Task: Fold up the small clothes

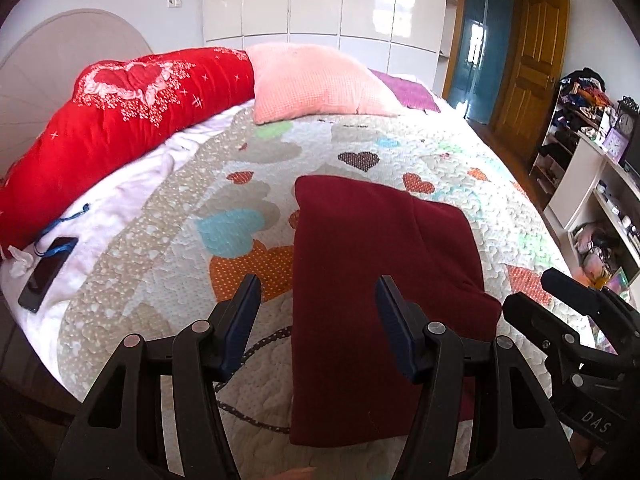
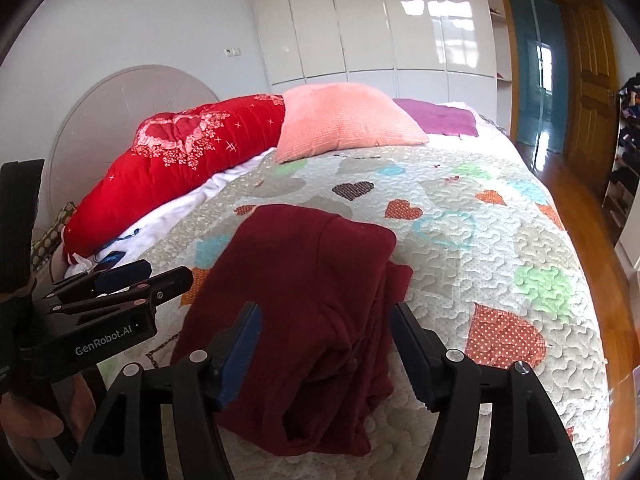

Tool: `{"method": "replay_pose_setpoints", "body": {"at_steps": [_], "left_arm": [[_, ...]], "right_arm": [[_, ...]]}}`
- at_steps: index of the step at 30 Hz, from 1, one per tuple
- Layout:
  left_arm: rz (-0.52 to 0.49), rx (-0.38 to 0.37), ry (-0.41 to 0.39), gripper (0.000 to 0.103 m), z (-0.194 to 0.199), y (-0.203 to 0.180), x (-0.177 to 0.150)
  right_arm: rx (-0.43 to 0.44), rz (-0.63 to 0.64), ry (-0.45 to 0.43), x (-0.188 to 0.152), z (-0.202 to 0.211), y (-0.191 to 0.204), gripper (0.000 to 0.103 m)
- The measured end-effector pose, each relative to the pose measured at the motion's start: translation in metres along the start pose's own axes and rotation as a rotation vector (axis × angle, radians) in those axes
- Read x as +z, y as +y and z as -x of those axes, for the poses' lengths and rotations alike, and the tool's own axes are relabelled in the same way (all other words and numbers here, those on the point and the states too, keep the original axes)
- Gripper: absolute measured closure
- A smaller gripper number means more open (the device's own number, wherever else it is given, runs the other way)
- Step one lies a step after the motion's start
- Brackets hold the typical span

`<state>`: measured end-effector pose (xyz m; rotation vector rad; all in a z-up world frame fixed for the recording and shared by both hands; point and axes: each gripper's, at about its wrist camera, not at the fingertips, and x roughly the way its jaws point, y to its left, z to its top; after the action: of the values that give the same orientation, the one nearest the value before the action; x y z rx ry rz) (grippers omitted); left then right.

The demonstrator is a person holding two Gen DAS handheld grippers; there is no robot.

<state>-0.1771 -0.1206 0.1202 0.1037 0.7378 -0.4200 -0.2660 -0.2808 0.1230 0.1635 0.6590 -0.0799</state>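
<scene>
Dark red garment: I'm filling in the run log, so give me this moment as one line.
dark red garment: folded, lying on quilt | left hand-held gripper: open, empty | right hand-held gripper: open, empty

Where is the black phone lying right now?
In the left wrist view, the black phone lies at the far left on the white sheet, just below the long red cushion, well left of the folded dark red garment.

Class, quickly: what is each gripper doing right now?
Left gripper: open, holding nothing, above the dark red garment.
Right gripper: open, holding nothing, garment lying loose beneath it.
</scene>
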Motion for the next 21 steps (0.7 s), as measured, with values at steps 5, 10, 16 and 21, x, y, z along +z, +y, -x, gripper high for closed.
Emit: {"method": "replay_pose_setpoints", "body": {"at_steps": [5,10,16,21], "left_arm": [[-0.014,0.005,-0.022,0.044,0.007,-0.004,-0.001],[-0.026,0.010,-0.034,0.044,0.009,-0.007,-0.002],[-0.033,0.017,-0.032,0.044,0.006,-0.007,-0.003],[-0.027,0.021,-0.028,0.044,0.003,-0.005,-0.004]], "right_arm": [[0.007,0.008,-0.010,0.000,0.007,0.006,0.036],[0.005,0.011,-0.007,0.000,0.008,0.008,0.035],[0.007,0.003,0.002,0.000,0.003,0.007,0.035],[0.013,0.006,0.018,0.000,-0.004,0.008,0.035]]}}
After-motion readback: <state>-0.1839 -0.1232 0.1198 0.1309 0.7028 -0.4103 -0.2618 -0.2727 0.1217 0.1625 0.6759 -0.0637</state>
